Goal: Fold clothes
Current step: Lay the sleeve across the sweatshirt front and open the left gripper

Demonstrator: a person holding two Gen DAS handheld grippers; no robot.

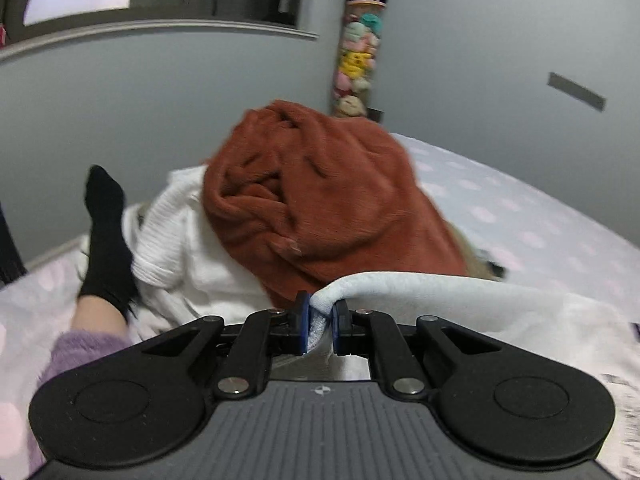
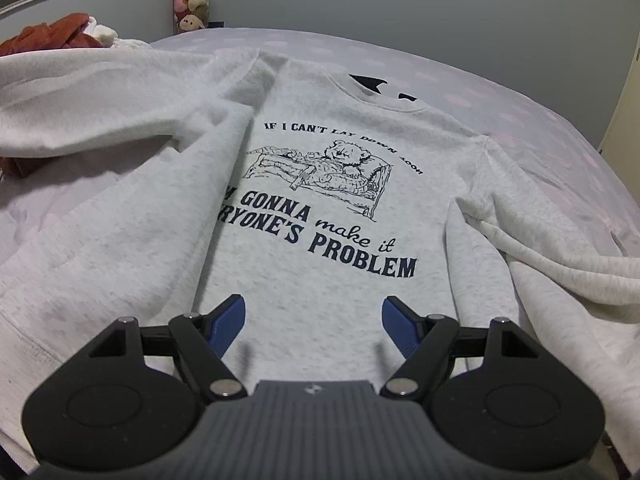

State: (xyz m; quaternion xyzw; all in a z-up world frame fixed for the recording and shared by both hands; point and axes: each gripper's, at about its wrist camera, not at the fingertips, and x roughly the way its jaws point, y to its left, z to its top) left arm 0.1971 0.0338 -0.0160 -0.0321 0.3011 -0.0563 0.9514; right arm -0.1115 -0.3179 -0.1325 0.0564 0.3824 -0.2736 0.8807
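1. At the far left of the left wrist view, a foot in a black sock (image 1: 105, 240) rests on the bed (image 1: 540, 216), with a fuzzy purple sleeve or trouser leg (image 1: 76, 356) below it; just to its right lies a white knit garment (image 1: 180, 256).
2. A rust-coloured fleece garment (image 1: 320, 200) is heaped on top of that white knit; behind it a tall tube of plush toys (image 1: 358, 52) stands in the wall corner.
3. The left gripper (image 1: 322, 320) is clamped on a fold of the light grey sweatshirt (image 2: 320, 280); the cloth trails off to the right.
4. In the right wrist view the sweatshirt lies spread on the bed, print up, its left side folded over the chest.
5. The right gripper (image 2: 313, 328) hangs over the lower front, jaws apart, holding nothing.
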